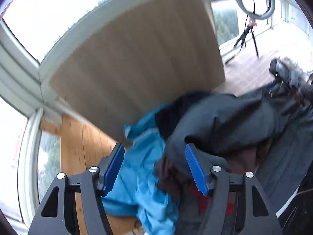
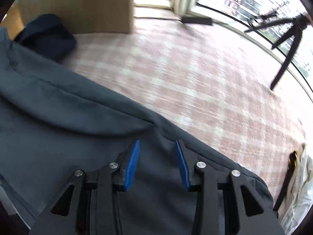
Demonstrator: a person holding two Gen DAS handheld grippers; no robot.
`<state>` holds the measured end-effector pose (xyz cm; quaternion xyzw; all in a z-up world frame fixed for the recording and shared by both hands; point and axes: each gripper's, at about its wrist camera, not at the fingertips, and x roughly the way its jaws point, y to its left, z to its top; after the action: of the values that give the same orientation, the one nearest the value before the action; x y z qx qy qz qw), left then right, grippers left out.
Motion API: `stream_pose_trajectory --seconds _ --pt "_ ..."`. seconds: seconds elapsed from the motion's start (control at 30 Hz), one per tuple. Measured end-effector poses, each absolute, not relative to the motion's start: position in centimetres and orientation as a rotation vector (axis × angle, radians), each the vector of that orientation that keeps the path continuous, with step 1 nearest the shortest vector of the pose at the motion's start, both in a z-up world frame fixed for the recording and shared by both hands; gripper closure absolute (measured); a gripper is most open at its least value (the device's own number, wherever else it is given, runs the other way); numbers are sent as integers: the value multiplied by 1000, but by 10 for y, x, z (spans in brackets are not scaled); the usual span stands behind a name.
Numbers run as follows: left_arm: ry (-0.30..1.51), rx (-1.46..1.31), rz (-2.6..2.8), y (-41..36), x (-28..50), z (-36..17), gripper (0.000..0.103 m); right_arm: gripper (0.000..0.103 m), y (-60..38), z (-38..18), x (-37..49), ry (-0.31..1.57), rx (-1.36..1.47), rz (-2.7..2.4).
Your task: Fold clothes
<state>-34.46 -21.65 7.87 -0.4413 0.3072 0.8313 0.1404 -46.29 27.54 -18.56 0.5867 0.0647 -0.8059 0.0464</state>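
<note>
A heap of clothes lies below my left gripper point(image 1: 154, 145): a light blue garment point(image 1: 140, 176), a dark grey garment point(image 1: 225, 121) and a maroon piece with red patches point(image 1: 176, 178). The left gripper is open over the heap, and nothing is pinched between its blue pads point(image 1: 113, 166). In the right wrist view, the dark grey garment point(image 2: 68, 127) spreads beneath my right gripper point(image 2: 157, 141). Its pads point(image 2: 132, 162) stand apart and grip no fabric. A navy item point(image 2: 49, 33) lies behind the grey garment.
A tan board point(image 1: 146, 58) stands behind the heap, also visible as the tan board point(image 2: 88, 5) at top left. Pink checked carpet point(image 2: 195, 78) extends to the windows. A ring light on a tripod point(image 1: 254, 0) stands at the far right, and white cloth point(image 2: 301, 186) lies near the edge.
</note>
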Motion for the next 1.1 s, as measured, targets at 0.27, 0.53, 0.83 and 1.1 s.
stream_pose_trajectory --seconds 0.27,0.53,0.83,1.1 --pt "581 -1538 2333 -265 -338 -7 42 62 266 -149 -447 90 1607 -2362" --pt "555 -1613 2239 -270 -315 -58 42 57 137 -108 -396 130 1290 -2025" --pt "550 -1561 2281 -275 -308 -49 42 78 48 -102 -371 467 1166 -2067" --pt "538 -1514 2275 -271 -306 -47 42 100 147 -67 -396 200 1237 -2330"
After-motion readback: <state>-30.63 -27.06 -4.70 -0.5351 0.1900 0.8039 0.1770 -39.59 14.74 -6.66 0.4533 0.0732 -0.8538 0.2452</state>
